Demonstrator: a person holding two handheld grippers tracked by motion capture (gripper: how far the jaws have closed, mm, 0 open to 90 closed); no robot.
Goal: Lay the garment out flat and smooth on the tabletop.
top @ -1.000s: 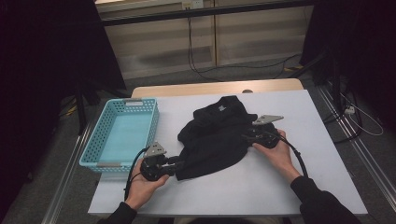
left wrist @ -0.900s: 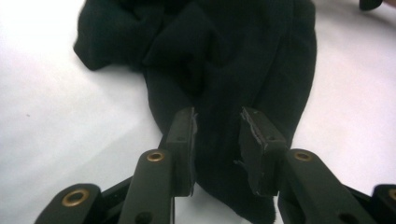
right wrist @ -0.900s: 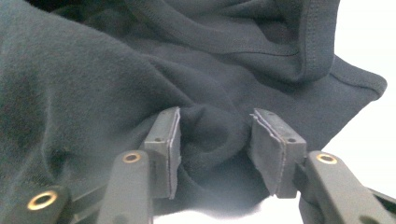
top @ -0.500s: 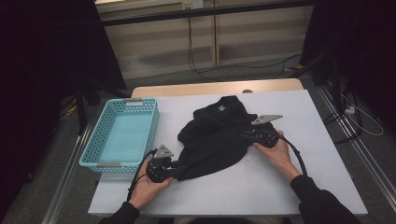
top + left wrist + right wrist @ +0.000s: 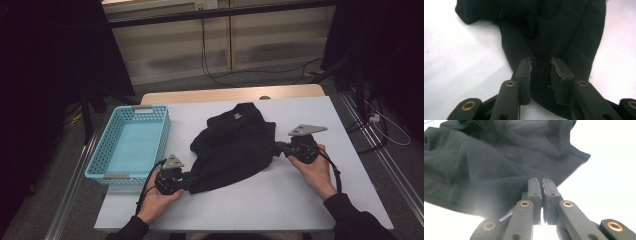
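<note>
Table [image 5: 260,200]: your white tabletop takes up the middle and lower part of the high view, with bare surface along the near edge between your two forearms.
Garment [image 5: 232,147]: the black garment lies crumpled at the centre of the high view, right of the basket, with a small pale label near its upper end; its lower left corner reaches your left gripper and its right edge reaches your right one.
Basket [image 5: 102,152]: the light blue perforated basket sits at the left of the table, its long side running up the frame, apart from the garment.
Left gripper [image 5: 541,65]: at the lower left of the cloth in the high view; in its own view the jaws stand partly apart with a fold of black cloth bunched between the pads, and you hold that corner.
Right gripper [image 5: 542,181]: at the right edge of the cloth; your jaws have just been closing and now sit nearly together, pinching a thin edge of the garment at their tips.
</note>
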